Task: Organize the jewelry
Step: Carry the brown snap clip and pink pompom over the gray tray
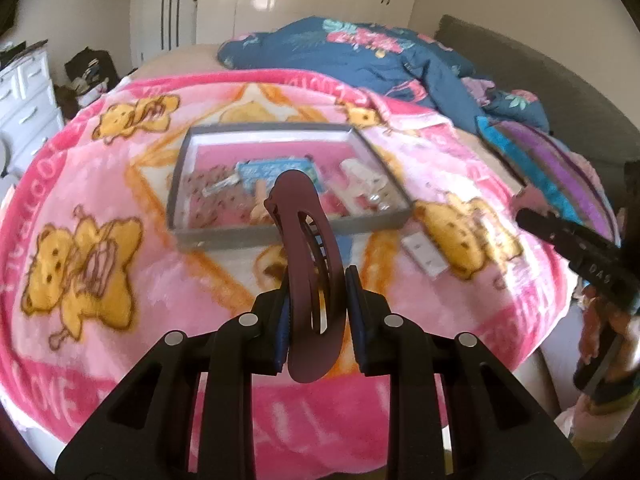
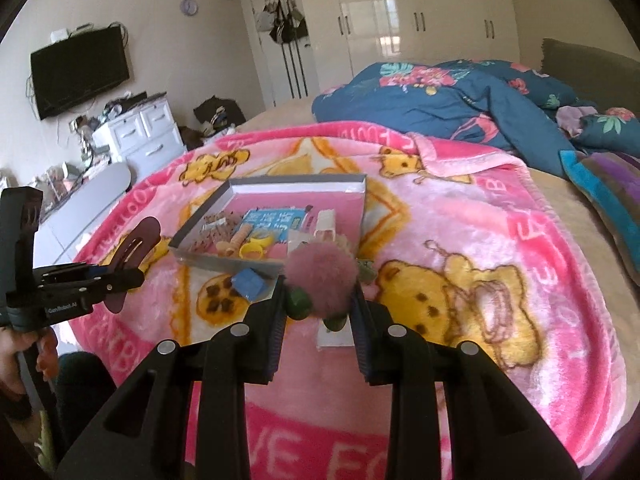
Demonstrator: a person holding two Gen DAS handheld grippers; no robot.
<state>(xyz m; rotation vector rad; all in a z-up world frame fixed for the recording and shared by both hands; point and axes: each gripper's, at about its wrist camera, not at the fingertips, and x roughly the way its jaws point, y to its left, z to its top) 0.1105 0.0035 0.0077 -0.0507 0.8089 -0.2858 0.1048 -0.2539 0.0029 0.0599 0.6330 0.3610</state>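
My left gripper is shut on a maroon hair clip, held upright above the pink blanket in front of the grey tray. It also shows at the left of the right wrist view, with the clip sticking out. My right gripper is shut on a pink fluffy pom-pom accessory with green beads, just near of the tray. The tray holds a blue card, a yellow ring and other small pieces.
A small blue box lies by the tray's near edge. A white card lies on the blanket right of the tray. A blue floral duvet and striped pillow lie behind. A white dresser stands left.
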